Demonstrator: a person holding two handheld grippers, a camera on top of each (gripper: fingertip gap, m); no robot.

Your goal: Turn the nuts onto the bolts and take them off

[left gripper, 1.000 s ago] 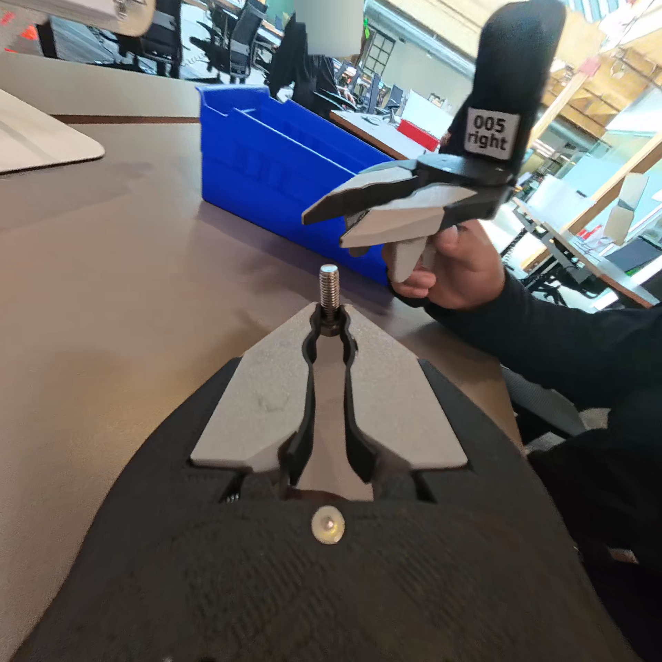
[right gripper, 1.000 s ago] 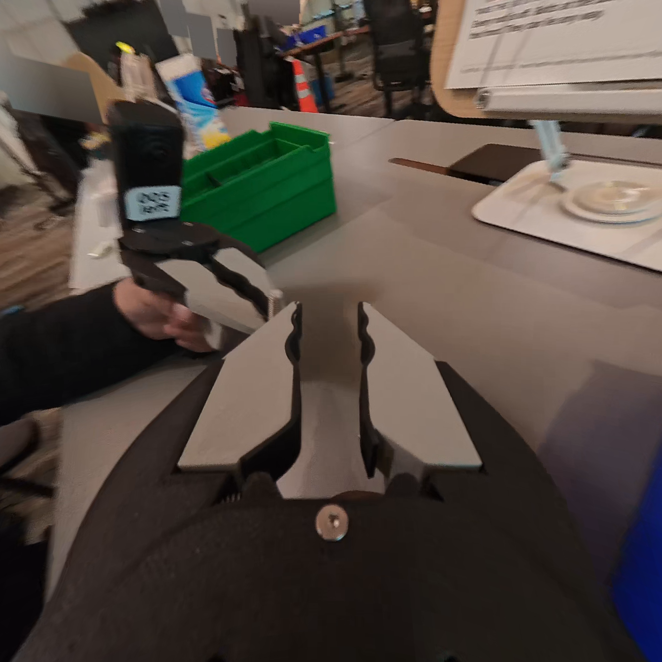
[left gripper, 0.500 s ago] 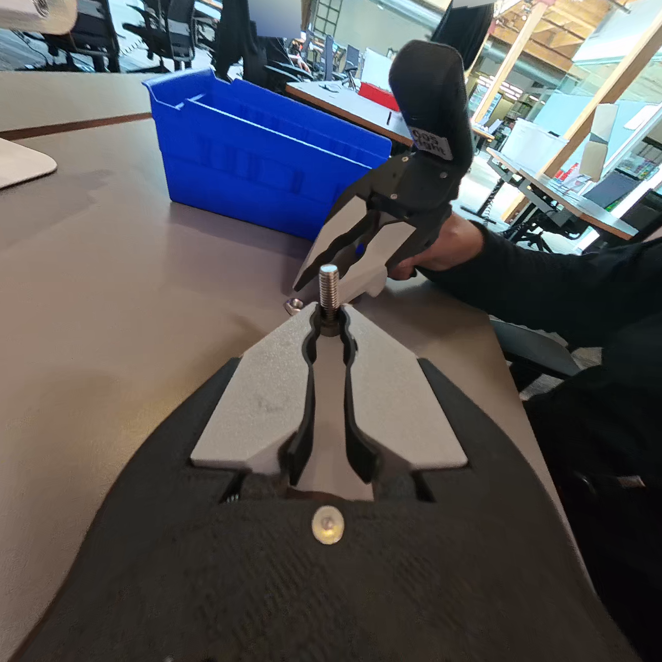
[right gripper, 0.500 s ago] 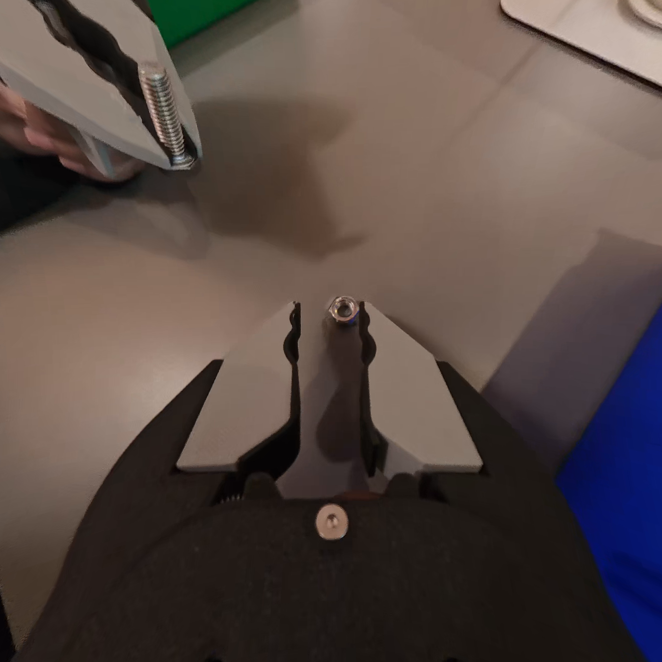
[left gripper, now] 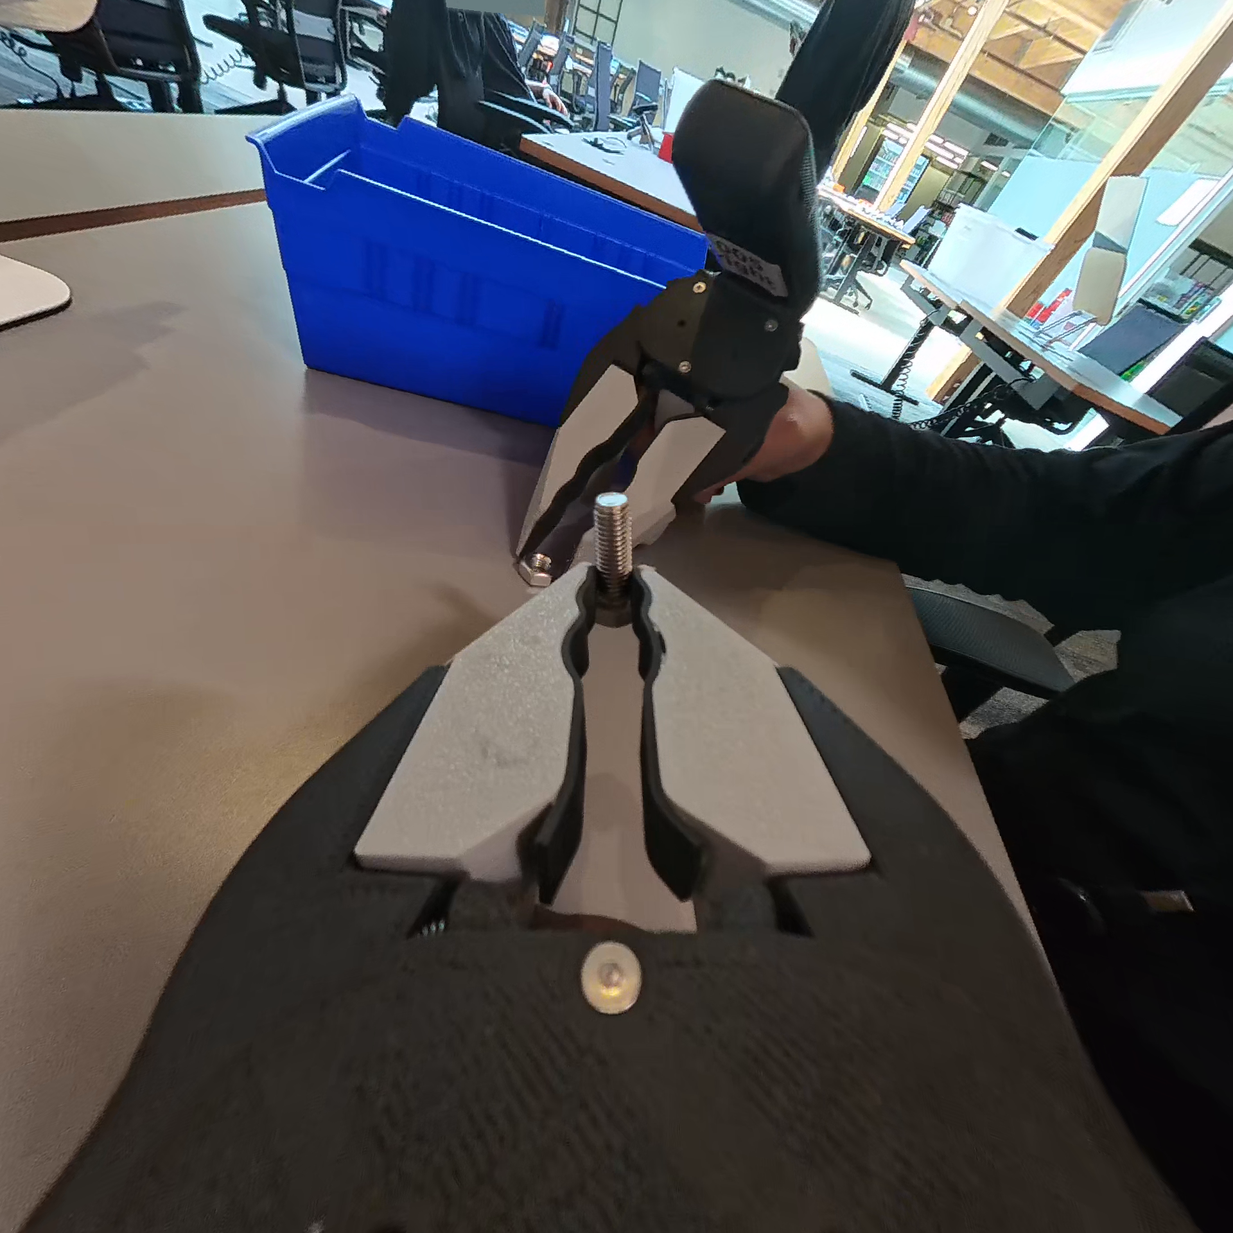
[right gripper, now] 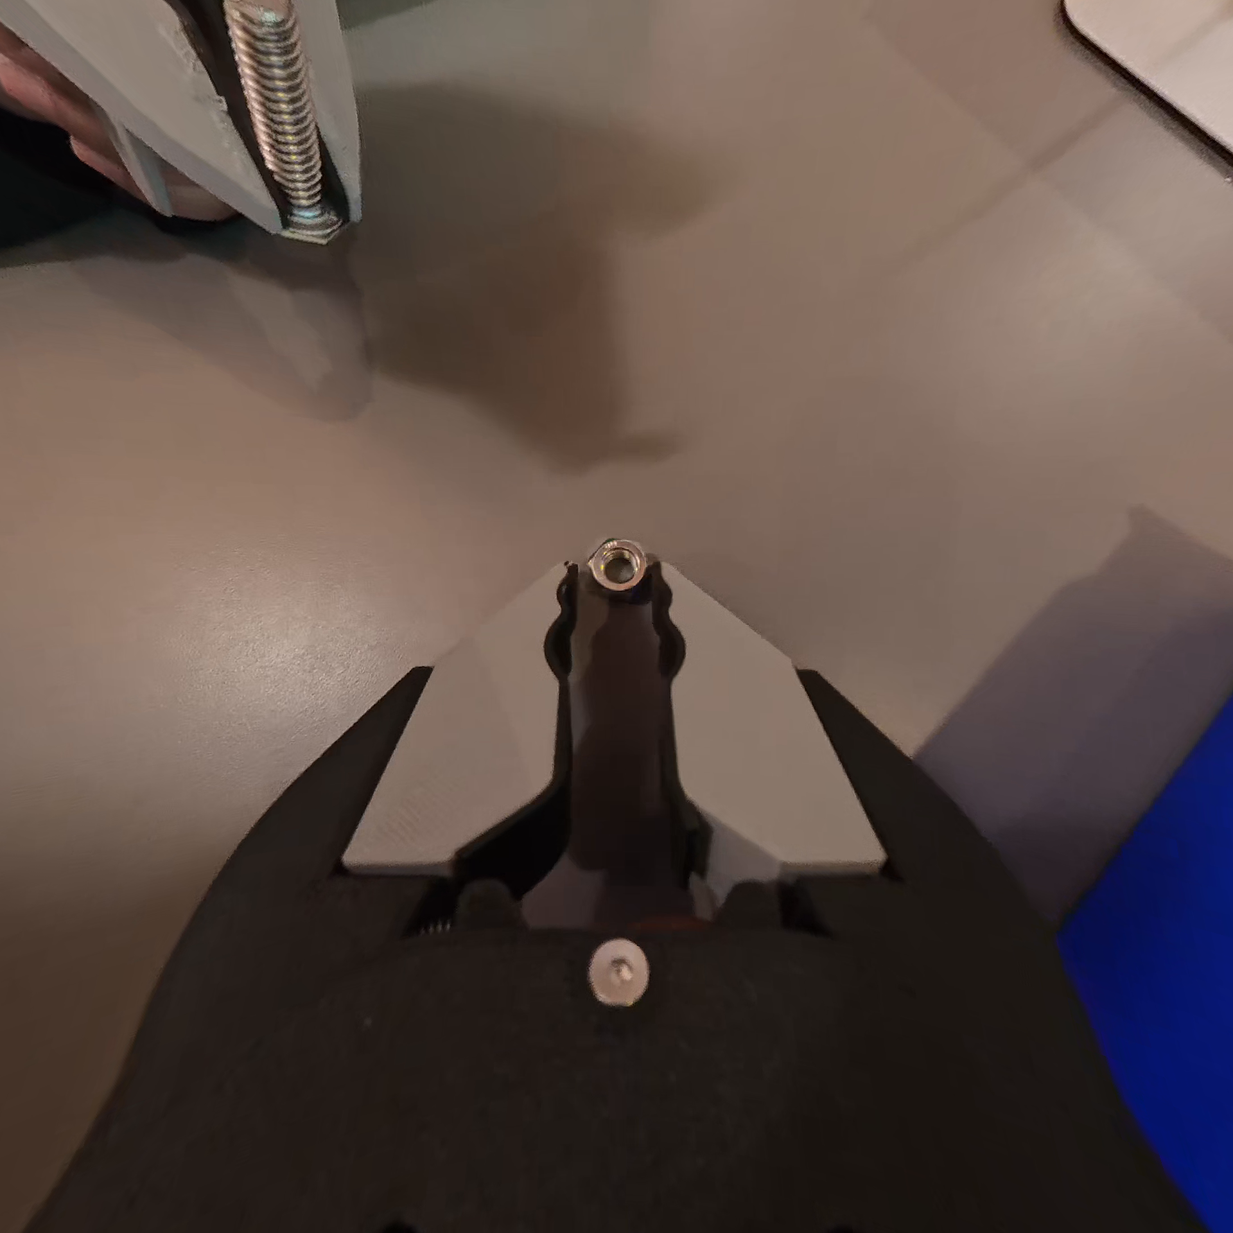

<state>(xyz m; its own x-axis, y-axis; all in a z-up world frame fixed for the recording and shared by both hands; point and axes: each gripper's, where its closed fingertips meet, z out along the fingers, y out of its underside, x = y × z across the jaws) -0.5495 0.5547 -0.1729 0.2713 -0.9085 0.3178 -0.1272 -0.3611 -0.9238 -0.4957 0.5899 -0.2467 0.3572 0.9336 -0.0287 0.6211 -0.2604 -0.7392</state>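
The left gripper (left gripper: 612,587) is clenched on a silver bolt (left gripper: 611,544), its fingers (left gripper: 514,707) pinching the lower end so that the threaded shaft stands upright above the fingertips. In the right wrist view the same bolt (right gripper: 280,127) shows at the upper left, gripped between the grey fingers of that gripper (right gripper: 313,213), with the hex head sticking out just past the tips and hanging above the table (right gripper: 200,534).

The right gripper (right gripper: 614,574) points steeply down at the table. A small silver nut (right gripper: 617,566) lies flat on the surface right at its fingertips, bore facing up. The fingers (right gripper: 727,720) stand close on either side of the nut, the right tip against it and a sliver of gap at the left, so they are not fully clamped on it. In the left wrist view the nut (left gripper: 537,568) sits on the table just left of the bolt, under the tips of the right gripper (left gripper: 534,557), which a hand (left gripper: 787,434) in a dark sleeve holds.

A blue bin (left gripper: 467,287) stands on the far side of the table (left gripper: 167,534), behind the right gripper. A white tray (right gripper: 1161,87) lies at the far right.
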